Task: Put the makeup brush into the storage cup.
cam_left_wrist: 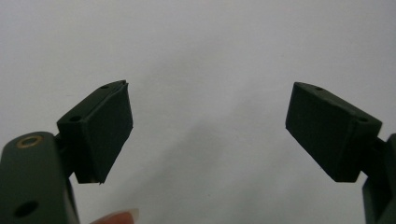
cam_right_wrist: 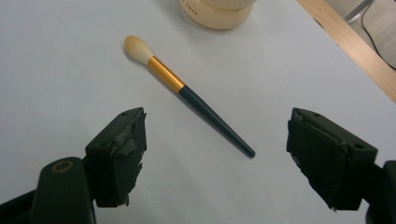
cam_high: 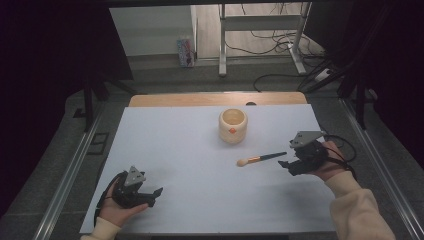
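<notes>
A makeup brush [cam_high: 260,159] with a pale tuft, gold band and dark tapered handle lies flat on the white sheet [cam_high: 190,165], just left of my right gripper [cam_high: 286,166]. In the right gripper view the brush [cam_right_wrist: 187,92] lies ahead of the open jaws, its handle tip pointing toward the gap of the right gripper [cam_right_wrist: 215,158], with nothing between the pads. A cream cup [cam_high: 233,125] stands upright beyond the brush; the cup [cam_right_wrist: 217,10] also shows at the top of the right gripper view. My left gripper [cam_high: 154,196] rests near the front left of the sheet. Its jaws stand wide apart over bare sheet, the left gripper [cam_left_wrist: 208,130] holding nothing.
The sheet covers a wooden table whose bare far edge [cam_high: 215,98] shows behind the cup. Metal rails [cam_high: 75,165] run along both sides. Cables and a desk frame [cam_high: 260,30] lie on the floor beyond the table.
</notes>
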{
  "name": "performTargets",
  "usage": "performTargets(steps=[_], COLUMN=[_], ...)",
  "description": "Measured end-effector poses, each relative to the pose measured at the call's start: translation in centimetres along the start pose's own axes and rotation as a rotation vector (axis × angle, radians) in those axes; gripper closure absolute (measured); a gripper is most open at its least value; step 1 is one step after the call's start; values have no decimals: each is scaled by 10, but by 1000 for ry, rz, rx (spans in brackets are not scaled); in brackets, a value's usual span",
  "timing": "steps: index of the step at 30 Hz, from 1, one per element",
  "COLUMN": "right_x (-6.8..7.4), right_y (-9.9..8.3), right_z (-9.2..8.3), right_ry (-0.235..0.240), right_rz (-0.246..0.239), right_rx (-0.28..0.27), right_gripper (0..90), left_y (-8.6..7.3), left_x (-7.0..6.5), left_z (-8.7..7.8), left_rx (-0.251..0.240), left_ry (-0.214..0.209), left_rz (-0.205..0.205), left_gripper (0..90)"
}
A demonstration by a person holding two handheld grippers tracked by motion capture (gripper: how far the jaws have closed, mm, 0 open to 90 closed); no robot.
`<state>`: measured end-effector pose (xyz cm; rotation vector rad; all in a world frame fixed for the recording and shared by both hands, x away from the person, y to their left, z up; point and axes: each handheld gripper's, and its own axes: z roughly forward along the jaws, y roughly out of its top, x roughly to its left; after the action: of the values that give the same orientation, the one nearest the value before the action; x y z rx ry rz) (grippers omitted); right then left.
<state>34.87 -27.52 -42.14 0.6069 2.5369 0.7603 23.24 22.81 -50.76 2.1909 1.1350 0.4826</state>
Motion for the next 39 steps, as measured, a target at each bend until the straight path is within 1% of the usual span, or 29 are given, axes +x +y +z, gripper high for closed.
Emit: performTargets(steps=[1, 5, 7, 10, 14, 15, 16, 17, 19, 21, 25, 26, 27, 29, 30, 31, 32, 35, 36, 39], right_x=[-2, -4, -8, -10, -10, -9, -9, -9, -9, -9, -8, -8, -8, -8, -7, -7, -7, -6, -6, -6], right_y=[2, 6, 11, 16, 23, 28, 28, 32, 35, 35, 38, 38, 39, 40, 41, 41, 42, 43, 45, 45], right_z=[2, 7, 11, 15, 20, 23, 23, 25, 28, 29, 39, 39, 42, 44, 48, 48, 51, 54, 58, 64], right_ry=[6, 17, 29, 38, 50, 59, 59, 68, 75, 79, 107, 107, 118, 122, 130, 130, 139, 148, 164, 177], right_rz=[-11, -26, -38, -42, -52, -68, -68, -81, -90, -88, -95, -95, -103, -111, -121, -121, -135, -138, -149, -155], right_rx=[7, 21, 27, 41, 52, 60, 60, 70, 77, 79, 95, 95, 104, 108, 127, 127, 139, 150, 157, 171], right_gripper=[203, 203, 203, 203, 203, 203, 203, 203, 203, 203, 205, 205, 212, 214, 217, 217, 220, 225, 231, 234], left_y=[0, 0, 0, -1, 0, 0, 0, 0, 0, 0, 0, 0, 0, 0, 0, 0, -1, -1, -1, -1], left_x=[0, 0, 1, 1, 1, 0, 0, 0, 0, 0, 0, 0, 0, 0, 0, 0, 0, 1, 1, 1], left_z=[0, 1, 1, 1, 1, 0, 0, 0, 0, 0, 0, 1, 1, 1, 1, 1, 1, 1, 1, 0], left_rx=[1, 1, 1, 0, 3, 3, 3, 2, 0, 1, 2, 2, 5, 6, 5, 2, 2, 0, -2, 1], left_ry=[0, 1, 0, -1, -1, 0, 0, -2, -1, -1, -2, -2, -5, -4, -5, -4, -4, -6, -5, -5], left_rz=[-1, -4, -5, -6, -1, 0, 0, -1, -1, 0, -1, 0, 1, 2, 0, -4, -6, -8, -7, -9], left_gripper=[156, 156, 156, 156, 155, 156, 156, 156, 156, 156, 157, 157, 157, 157, 157, 157, 158, 157, 158, 158])
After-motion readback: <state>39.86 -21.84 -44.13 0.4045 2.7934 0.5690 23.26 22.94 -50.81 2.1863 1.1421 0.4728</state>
